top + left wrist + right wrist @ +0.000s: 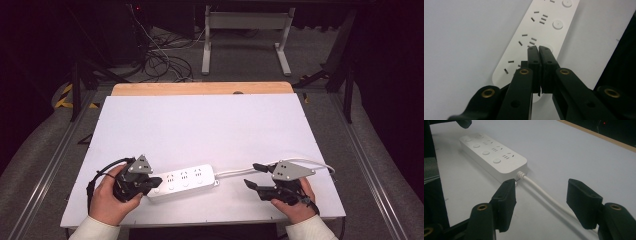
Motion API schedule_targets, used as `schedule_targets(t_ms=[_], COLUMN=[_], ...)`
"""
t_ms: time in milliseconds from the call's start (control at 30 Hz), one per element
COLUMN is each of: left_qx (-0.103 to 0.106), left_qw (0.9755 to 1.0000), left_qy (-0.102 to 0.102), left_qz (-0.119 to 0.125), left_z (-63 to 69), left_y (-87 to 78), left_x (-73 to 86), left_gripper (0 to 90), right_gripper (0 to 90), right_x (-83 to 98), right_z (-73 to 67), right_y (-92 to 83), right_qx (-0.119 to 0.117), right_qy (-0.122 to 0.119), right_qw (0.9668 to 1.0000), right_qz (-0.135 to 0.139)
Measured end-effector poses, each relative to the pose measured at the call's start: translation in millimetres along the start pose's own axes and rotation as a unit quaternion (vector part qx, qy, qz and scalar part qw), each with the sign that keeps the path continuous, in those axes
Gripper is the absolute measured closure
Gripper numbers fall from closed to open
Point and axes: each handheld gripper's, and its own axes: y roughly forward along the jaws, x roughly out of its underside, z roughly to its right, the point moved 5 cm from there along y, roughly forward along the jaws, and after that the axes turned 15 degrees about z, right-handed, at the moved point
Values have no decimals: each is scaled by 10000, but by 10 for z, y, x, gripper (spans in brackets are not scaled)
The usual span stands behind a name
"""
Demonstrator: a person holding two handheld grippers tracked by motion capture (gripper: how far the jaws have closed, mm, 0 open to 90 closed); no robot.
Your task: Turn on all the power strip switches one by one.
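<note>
Power strip (184, 181) lay flat on white table cover (210, 125), near the person's edge, between the two hands, sockets and round switch buttons facing up. Its white cable (235, 171) left the right end and ran toward the right side of the table.

Left gripper (154, 182) sat at the strip's left end. In left gripper view the jaws were pressed together, nothing between them, tips (539, 50) over the strip (541, 32) beside a round button (548, 47). Contact w/ the button could not be confirmed. Judged: closed tips make one narrow point, suited to pressing a switch rather than gripping.

Right gripper (255, 176) rested low on the table, jaws spread wide. In right gripper view the cable (541, 192) passed between the two pads (505, 200) w/o touching either, close to where it enters the strip (494, 155). Judged: placed astride the cable to pinch it or hold the strip steady while the left hand works; not yet gripping.

Risk, judged: the strip is light and unrestrained, so a push from the left could slide it toward the right hand.
</note>
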Motion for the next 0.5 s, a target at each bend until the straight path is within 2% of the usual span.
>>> schedule_targets(t_ms=[167,267,333,500], left_qx=[-61,-85,-49,-118], left_qw=[9996,9993,9993,9992], left_qy=[62,76,-2,-135], left_qz=[-275,-345,-375,-370], left_z=[1,-7,-12,-38], left_y=[38,52,70,79], left_x=[43,60,77,118], left_gripper=[896,896,896,897], right_gripper=[410,410,410,410], right_x=[2,2,2,5], right_z=[-2,-3,-3,-3], right_y=[3,3,2,5], right_qx=[-7,-10,-11,-11], right_qy=[-7,-4,-3,0], right_qw=[10000,10000,10000,10000], right_qz=[-7,-7,-5,-13])
